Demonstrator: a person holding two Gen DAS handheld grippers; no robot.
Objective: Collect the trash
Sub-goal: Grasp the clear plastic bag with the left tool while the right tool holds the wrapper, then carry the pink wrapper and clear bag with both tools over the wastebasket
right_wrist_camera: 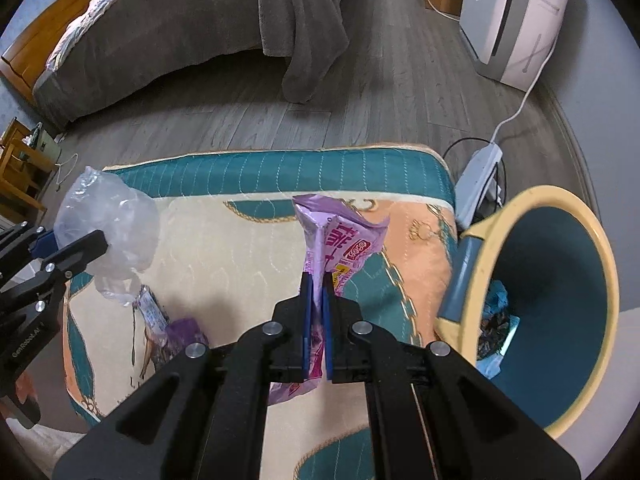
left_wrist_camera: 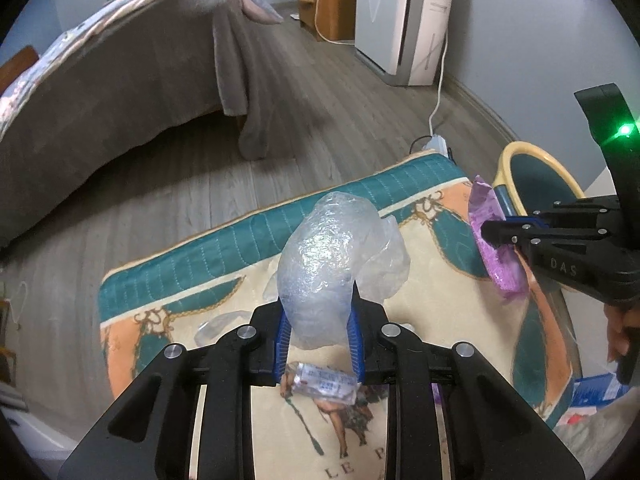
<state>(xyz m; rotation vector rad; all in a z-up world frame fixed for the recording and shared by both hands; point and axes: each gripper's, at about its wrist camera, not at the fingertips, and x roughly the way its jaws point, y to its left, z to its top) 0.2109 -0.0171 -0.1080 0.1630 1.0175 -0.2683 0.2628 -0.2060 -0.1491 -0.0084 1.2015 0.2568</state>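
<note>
Left gripper (left_wrist_camera: 318,320): fingers pinched on crumpled clear plastic bag (left_wrist_camera: 336,256); the bag bulges up past the tips, above the quilted mat (left_wrist_camera: 180,264).
Right gripper (right_wrist_camera: 317,300): fingers nearly together, clamping purple snack wrapper (right_wrist_camera: 336,240) edge-on; wrapper juts out beyond the tips.
Trash bin (right_wrist_camera: 560,264): just right of the mat, litter inside.
On mat: small printed packet (left_wrist_camera: 324,382) lies under the left fingers; purple scrap (right_wrist_camera: 186,330) beside it.
</note>
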